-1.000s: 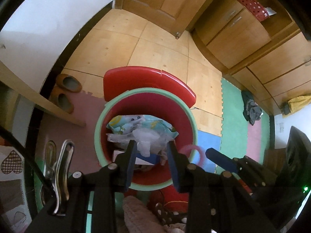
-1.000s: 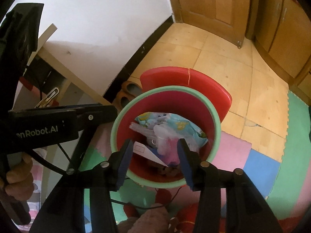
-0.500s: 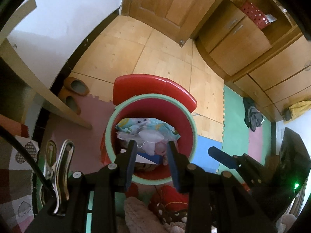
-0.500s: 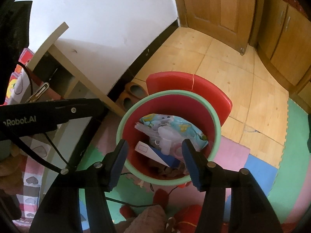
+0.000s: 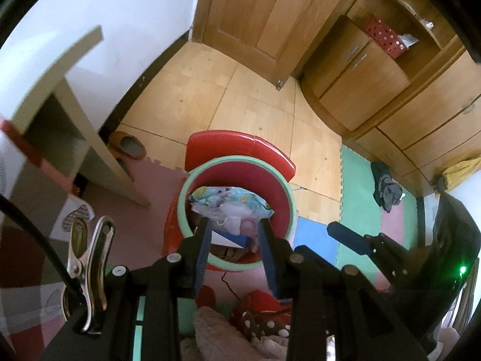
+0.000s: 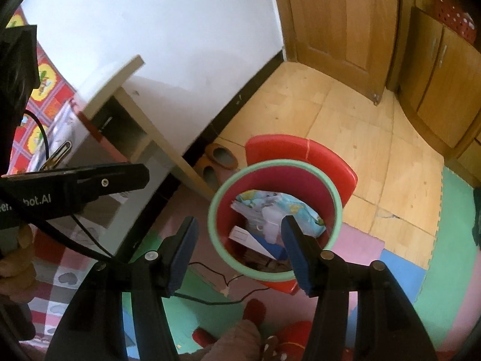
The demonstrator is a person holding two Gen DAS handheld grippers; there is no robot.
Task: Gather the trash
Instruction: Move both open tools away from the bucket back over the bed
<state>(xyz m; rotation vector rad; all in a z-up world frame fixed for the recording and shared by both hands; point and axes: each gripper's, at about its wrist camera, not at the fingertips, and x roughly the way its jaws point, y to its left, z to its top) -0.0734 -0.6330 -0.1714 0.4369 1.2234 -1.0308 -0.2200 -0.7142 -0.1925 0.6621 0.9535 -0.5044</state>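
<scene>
Through the left wrist camera we look steeply down past our left gripper, whose two fingers stand a narrow gap apart with nothing between them; its jaws are open and empty. Straight beyond the fingertips stands the red bin with its pale green rim, its red lid tipped up on the far side. Inside the bin lies the trash: a light-blue printed wrapper, crumpled clear plastic and a white-and-blue carton, well below our fingertips. To the right of the gripper we see our right gripper as a dark blue tip on a black frame. Far to the right, a dark cloth lies on the green foam mat. To the left, a brown slipper sits by a pale shelf unit.

Through the right wrist camera our right gripper holds its fingers wide apart and grips nothing. The near rim of the red bin shows between the fingers, and the right finger overlaps the bin's opening. The trash rests inside, below and beyond the tips. To the left our left gripper juts in as a black bar, carried by a hand at the frame's edge. A pair of slippers lies beyond the bin, against the shelf unit.
</scene>
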